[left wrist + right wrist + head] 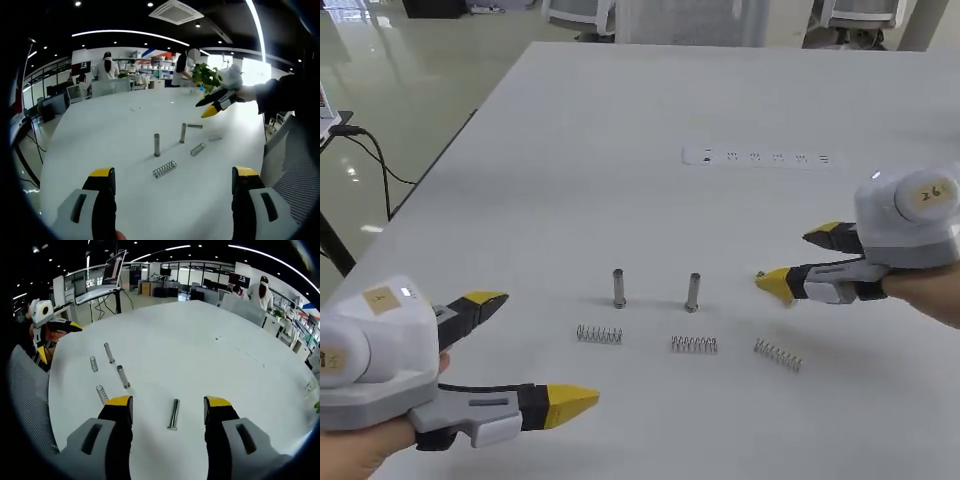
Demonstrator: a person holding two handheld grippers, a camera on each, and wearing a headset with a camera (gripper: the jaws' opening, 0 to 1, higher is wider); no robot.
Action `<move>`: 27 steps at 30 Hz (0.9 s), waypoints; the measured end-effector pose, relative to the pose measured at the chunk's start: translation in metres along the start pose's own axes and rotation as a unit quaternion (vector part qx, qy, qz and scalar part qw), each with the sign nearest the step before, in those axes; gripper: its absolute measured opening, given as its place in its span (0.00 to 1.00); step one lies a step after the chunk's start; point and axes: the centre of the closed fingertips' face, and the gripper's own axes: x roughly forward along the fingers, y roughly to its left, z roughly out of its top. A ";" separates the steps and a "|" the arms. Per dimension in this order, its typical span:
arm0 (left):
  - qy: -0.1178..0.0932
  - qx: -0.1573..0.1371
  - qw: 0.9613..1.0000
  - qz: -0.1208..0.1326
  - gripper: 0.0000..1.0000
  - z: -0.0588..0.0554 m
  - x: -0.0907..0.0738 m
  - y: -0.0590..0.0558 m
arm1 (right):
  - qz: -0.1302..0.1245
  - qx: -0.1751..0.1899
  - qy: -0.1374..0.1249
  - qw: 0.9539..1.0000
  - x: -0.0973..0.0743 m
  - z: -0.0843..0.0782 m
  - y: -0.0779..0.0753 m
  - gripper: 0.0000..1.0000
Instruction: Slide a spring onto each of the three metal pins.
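Head view is showing a white table (570, 150) on which two metal pins are standing upright side by side: the left pin (619, 288) and the middle pin (692, 292). Three springs are lying flat in a row just in front of the pins: the left spring (599, 334), the middle spring (694, 344) and the right spring (778, 354). Each spring is resting on the table surface, apart from the pins.

Right gripper view is showing the third pin (173, 414) lying on its side on the table. It is appearing between that gripper's two jaws and is touching neither of them.

The left gripper (530, 350) is being held at the near left of the table. Its jaws are standing wide apart with nothing between them, and they are pointing toward the row of springs.

The right gripper (792, 260) is being held at the right side, pointing in toward the pins. Its jaws are likewise spread and are gripping nothing. In the left gripper view it is hanging above the table surface.

A white power strip (755, 157) is lying farther back on the table, well apart from the parts.
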 end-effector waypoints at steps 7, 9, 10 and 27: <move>0.002 0.000 1.000 -0.002 0.96 0.000 0.002 -0.001 | -0.011 0.004 0.040 0.999 0.017 -0.010 -0.004 0.47; 0.003 0.000 1.000 -0.002 0.96 -0.001 0.002 0.000 | -0.016 0.007 0.050 0.999 0.020 -0.013 -0.006 0.45; 0.003 0.000 1.000 -0.002 0.96 -0.001 0.002 0.000 | -0.016 0.012 0.056 0.998 0.023 -0.015 -0.007 0.43; 0.006 -0.008 1.000 0.000 0.95 -0.007 0.002 0.005 | -0.018 0.013 0.111 0.994 0.043 -0.030 -0.008 0.22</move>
